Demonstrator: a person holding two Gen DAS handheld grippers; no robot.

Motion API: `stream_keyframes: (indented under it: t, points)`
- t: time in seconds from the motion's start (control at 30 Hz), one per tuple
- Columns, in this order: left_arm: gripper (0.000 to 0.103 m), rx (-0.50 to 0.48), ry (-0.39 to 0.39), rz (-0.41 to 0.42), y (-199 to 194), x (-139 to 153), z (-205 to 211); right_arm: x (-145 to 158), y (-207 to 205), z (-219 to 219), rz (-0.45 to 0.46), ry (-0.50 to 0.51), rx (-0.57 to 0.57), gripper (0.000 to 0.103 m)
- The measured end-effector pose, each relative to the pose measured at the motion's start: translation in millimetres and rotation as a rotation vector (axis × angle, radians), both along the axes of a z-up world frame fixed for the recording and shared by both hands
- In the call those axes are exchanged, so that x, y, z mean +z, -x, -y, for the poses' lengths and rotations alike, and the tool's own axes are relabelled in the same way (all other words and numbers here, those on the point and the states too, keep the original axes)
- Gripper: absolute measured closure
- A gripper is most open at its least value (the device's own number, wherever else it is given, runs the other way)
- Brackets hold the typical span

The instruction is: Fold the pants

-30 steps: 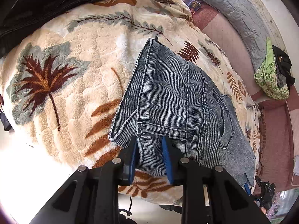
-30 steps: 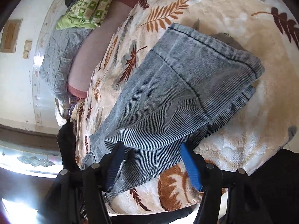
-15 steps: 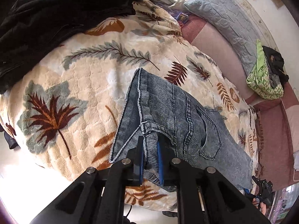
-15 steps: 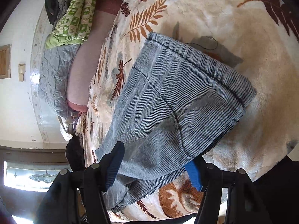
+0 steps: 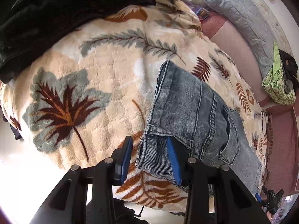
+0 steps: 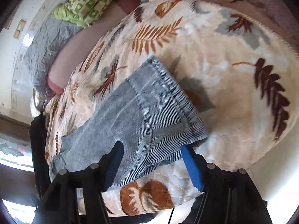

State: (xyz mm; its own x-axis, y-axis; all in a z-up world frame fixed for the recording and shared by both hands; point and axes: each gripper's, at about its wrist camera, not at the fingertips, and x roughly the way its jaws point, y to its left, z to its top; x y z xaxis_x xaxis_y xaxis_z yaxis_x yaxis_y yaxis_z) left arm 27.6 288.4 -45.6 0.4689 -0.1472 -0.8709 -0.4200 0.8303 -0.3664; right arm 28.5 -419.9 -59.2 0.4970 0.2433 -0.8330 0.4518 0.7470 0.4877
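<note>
We've got the faded blue-grey denim pants (image 5: 196, 119) lying part-folded on the cream leaf-print fleece blanket (image 5: 104, 78), left gripper (image 5: 149, 158) and right gripper (image 6: 153, 164) both spread wide, gripping nothing, so next we pinch an edge and fold across

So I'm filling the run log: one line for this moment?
left gripper: open, straddling jeans corner | right gripper: open around jeans | jeans: on leaf-print blanket
</note>
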Motion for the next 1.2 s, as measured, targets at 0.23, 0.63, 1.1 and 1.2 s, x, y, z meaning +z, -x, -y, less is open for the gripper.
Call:
stream_keyframes:
  t: [0.23, 0.63, 1.1, 1.2]
  points:
    - [0.051, -0.038, -0.145, 0.189, 2, 61, 34, 18, 6, 11, 0.143, -0.145, 0.015, 0.031]
    - [0.042, -0.288, -0.289, 0.044, -30, -5, 141, 33, -41, -46, 0.07, 0.045, 0.202, 0.034]
    - [0.04, -0.201, -0.304, 0.147, -72, -18, 129, 15, -243, -381, 0.051, 0.303, 1.007, 0.05]
    - [0.038, -0.215, -0.314, 0.158, -71, -19, 130, -15, -260, -403, -0.034, 0.339, 1.062, 0.063]
